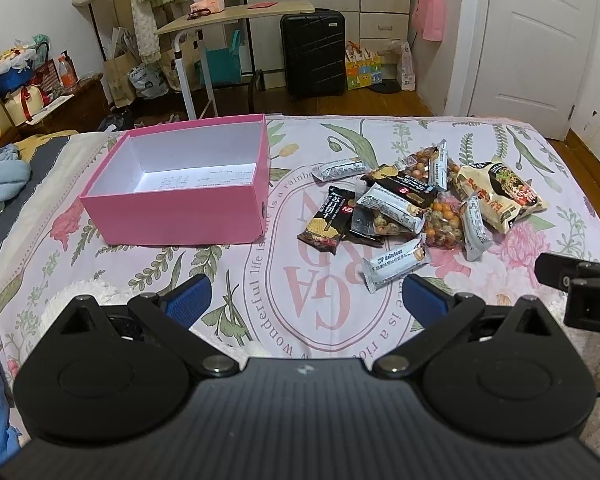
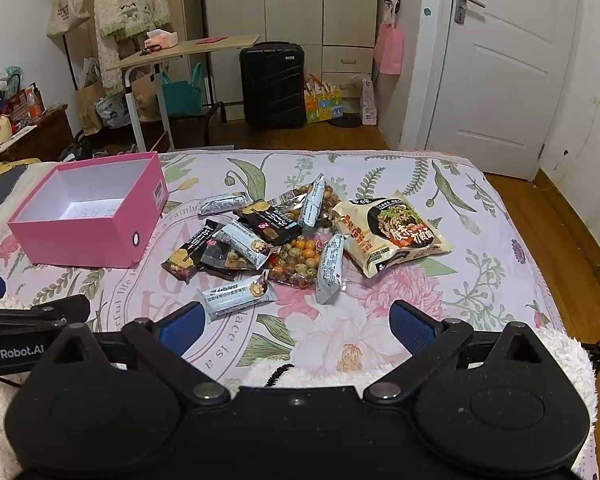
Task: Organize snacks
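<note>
An empty pink box (image 1: 172,216) (image 2: 80,240) with a white inside stands open on the floral bedspread, left of a pile of snack packets (image 1: 412,204) (image 2: 296,240). The pile holds several grey-white bars, black cracker packs, clear bags of coated nuts and a large noodle packet (image 1: 500,196) (image 2: 392,232). One grey-white bar (image 1: 396,264) (image 2: 236,296) lies nearest me. My left gripper (image 1: 306,300) is open, low over the bedspread, short of the box and pile. My right gripper (image 2: 296,326) is open too, just short of the nearest bar. Neither holds anything.
The bedspread (image 2: 480,240) ends at a wooden floor (image 2: 560,240) on the right. Beyond the bed stand a black suitcase (image 1: 314,52), a small side table (image 1: 236,14) and a white door (image 2: 504,64). Blue blankets (image 1: 0,176) lie left of the box.
</note>
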